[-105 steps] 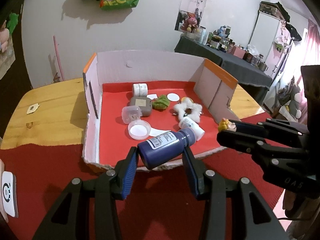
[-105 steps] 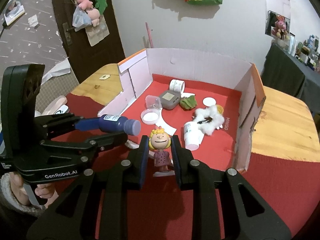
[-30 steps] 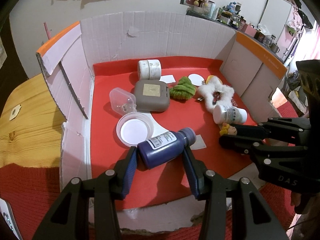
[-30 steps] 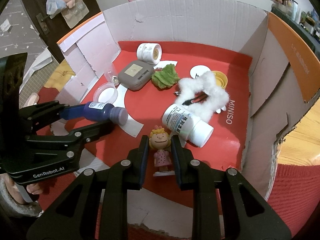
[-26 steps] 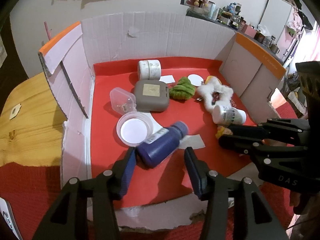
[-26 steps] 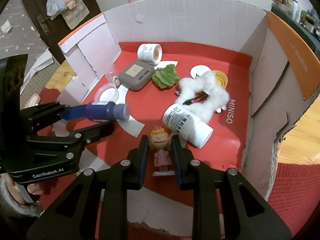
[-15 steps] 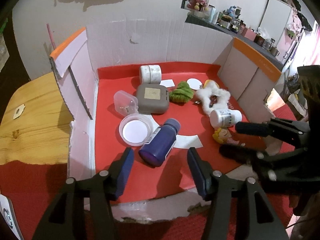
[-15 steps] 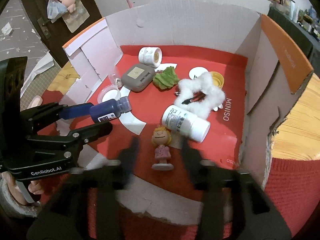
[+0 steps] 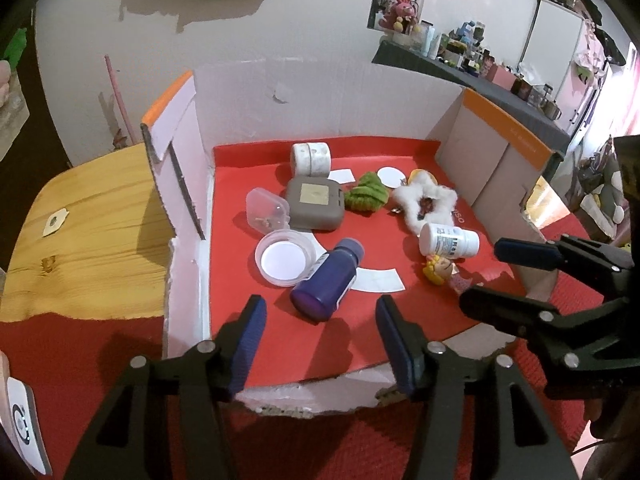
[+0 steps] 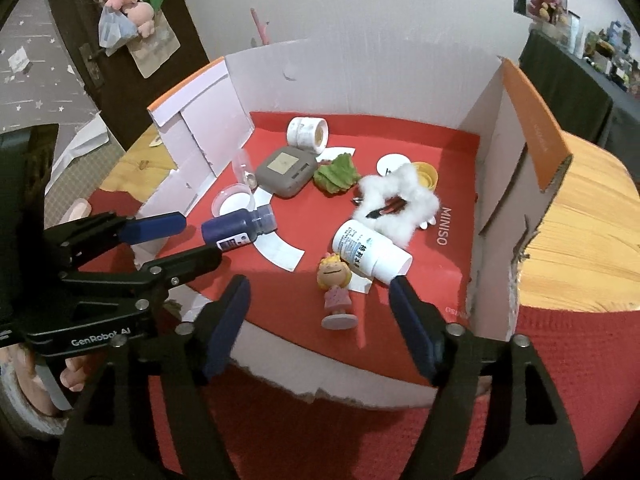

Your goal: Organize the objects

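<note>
Two jaws opening, both empty: blue bottle (image 9: 326,280) lying loose in my box (image 9: 500,148) may roll; figurine (image 10: 335,288) may topple.

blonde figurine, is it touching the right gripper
Apart. The right wrist view shows the blonde figurine standing on the box's red floor with clear gaps to both sides of the right gripper, whose jaws are opening.

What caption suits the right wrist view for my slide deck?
Right hand-held gripper opening above a standing girl figurine, white pill bottle beside it in the red-floored cardboard box.
</note>
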Available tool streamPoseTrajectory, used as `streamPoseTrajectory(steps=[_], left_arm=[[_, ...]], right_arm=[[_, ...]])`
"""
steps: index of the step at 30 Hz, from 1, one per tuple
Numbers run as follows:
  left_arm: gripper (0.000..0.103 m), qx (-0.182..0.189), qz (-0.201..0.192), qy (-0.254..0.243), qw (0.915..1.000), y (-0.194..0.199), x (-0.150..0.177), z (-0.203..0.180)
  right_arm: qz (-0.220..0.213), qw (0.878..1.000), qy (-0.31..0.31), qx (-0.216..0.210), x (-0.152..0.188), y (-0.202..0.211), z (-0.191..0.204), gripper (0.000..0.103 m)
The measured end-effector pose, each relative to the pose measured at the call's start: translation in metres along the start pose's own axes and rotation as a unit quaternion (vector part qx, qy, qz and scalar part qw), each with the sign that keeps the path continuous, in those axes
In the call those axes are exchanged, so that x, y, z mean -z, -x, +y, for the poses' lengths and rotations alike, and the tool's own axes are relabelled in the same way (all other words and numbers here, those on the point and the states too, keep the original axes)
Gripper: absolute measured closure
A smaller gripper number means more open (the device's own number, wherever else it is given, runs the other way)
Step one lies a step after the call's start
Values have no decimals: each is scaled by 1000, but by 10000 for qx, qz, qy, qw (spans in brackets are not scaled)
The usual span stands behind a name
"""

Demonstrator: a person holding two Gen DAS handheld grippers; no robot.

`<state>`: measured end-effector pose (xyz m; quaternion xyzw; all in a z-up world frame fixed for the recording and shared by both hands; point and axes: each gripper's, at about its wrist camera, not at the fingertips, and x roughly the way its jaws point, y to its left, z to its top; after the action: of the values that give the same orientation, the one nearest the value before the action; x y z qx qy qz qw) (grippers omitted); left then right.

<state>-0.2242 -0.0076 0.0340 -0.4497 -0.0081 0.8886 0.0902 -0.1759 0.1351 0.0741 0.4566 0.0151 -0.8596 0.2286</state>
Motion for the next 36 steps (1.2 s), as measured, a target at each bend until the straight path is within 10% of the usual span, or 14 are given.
streamPoseTrajectory(steps=[36], left_arm=[[0,-630,-408,371,9965,36,27,8]], right_arm=[[-477,9967,-368,538,30,30,13,16]])
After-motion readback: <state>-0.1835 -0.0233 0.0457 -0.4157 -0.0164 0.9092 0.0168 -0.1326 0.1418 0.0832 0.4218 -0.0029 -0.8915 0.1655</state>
